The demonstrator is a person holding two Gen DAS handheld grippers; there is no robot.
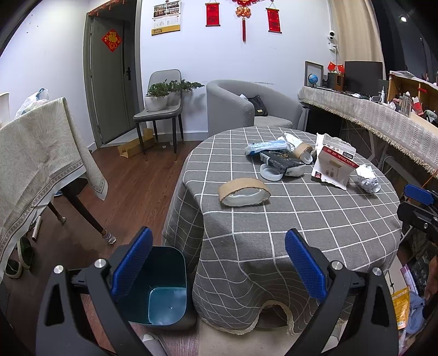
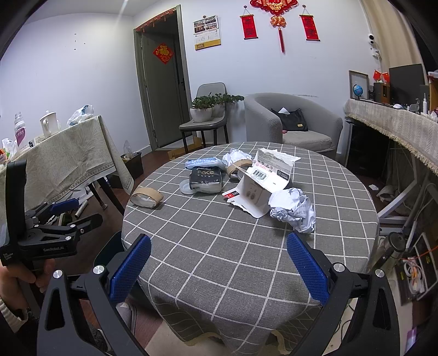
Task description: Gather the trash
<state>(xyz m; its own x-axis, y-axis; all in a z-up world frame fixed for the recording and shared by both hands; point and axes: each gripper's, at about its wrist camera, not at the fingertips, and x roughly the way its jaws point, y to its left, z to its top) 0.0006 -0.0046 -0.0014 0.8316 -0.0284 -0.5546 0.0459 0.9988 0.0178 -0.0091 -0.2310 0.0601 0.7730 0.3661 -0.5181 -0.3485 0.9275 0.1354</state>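
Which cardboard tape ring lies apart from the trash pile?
The flattened cardboard ring nearest the table's left edge; the other ring is wedged among the wrappers.

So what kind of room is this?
Probably a living room in someone's home: a grey armchair by the wall, red New Year decorations hanging above it, and a round table with a checked cloth.

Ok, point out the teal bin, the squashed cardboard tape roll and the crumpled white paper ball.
Teal plastic bin (image 1: 167, 301): left wrist view, inner floor.
Squashed cardboard tape roll (image 1: 243, 185): left wrist view, top band.
Crumpled white paper ball (image 2: 294, 209): right wrist view, middle.
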